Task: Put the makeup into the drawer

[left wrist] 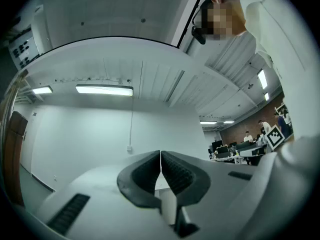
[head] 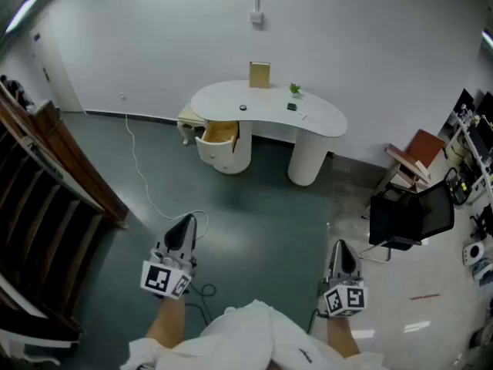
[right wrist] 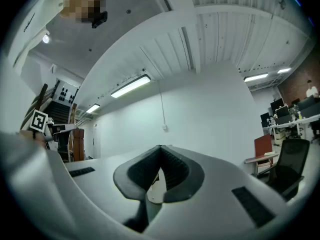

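I see a white kidney-shaped desk (head: 269, 114) standing against a plain white wall (head: 154, 45) on a dark teal floor (head: 254, 222). Left of the desk, well apart, is a dark wooden staircase (head: 46, 199). Right of the desk stands a black chair (head: 408, 218). High above the desk, strip lights (left wrist: 104, 89) are lit on the ceiling.

Two grippers are showing: left gripper (head: 187, 222) and right gripper (head: 339, 247). One white desk (head: 323, 122) is standing on two round pedestals (head: 308, 159), with one open drawer (head: 219, 133). One tan box (head: 259, 74), one small plant (head: 295, 89) and two small dark items (head: 243, 107) are sitting on it. One black chair (head: 408, 214) and one red chair (head: 420, 149) are standing at right. One cable (head: 139, 168) is lying on the floor.
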`<state>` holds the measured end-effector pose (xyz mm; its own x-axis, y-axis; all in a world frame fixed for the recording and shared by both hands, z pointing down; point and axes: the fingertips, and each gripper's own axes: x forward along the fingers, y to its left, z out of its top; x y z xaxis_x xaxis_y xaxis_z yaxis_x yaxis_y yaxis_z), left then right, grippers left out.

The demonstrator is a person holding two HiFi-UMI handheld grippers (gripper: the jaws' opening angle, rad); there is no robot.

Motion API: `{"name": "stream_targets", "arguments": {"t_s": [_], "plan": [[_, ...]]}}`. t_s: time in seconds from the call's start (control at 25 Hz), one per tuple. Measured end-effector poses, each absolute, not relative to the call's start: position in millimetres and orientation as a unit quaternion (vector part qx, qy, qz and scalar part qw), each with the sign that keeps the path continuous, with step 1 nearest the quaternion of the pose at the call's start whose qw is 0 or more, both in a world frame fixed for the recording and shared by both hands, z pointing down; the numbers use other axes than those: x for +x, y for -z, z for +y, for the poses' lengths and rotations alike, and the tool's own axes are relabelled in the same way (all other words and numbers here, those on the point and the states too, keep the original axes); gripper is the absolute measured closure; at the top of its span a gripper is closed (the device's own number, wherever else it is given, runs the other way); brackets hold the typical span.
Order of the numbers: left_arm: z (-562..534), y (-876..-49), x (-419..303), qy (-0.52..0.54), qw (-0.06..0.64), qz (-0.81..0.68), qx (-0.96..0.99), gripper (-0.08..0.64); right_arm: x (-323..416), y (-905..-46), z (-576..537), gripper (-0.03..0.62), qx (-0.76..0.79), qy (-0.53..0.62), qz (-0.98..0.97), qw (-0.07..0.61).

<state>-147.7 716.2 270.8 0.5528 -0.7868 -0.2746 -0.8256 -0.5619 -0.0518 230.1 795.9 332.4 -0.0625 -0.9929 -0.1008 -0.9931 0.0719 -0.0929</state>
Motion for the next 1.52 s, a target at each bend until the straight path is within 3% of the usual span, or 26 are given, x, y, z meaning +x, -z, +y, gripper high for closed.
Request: {"name": "stream_targets", "arguments": {"t_s": [0.72,0.76,0.84,0.96,1.2,1.52], "plan": [[713,-278,-166,-0.106,0.074,0.456,-0.881,0.525,205,-333,791,0.575,-0.675,0.009,0.734,0.074],[713,-279,-167,-0.106,0.073,0.455,-0.881,0.498,203,-334,792,0.575,-0.675,0.009,0.734,0.073],[712,-281,-169,-0.107,0.066,0.454,-0.882,0.349,199,-335,793,0.575,-0.676,0.010,0.733,0.072],[708,-284,-178,-0.108,0.062,0.460,-0.879,0.252,191,-337,792,0.575,-0.677,0.011,0.733,0.071],[700,-290,-203,-0.104,0.065,0.475,-0.872,0.181,168,-341,789,0.575,-0.680,0.011,0.730,0.066],[690,-305,-223,-0.091,0.042,0.476,-0.874,0.163,143,-351,784,0.575,-0.681,0.021,0.729,0.059]]}}
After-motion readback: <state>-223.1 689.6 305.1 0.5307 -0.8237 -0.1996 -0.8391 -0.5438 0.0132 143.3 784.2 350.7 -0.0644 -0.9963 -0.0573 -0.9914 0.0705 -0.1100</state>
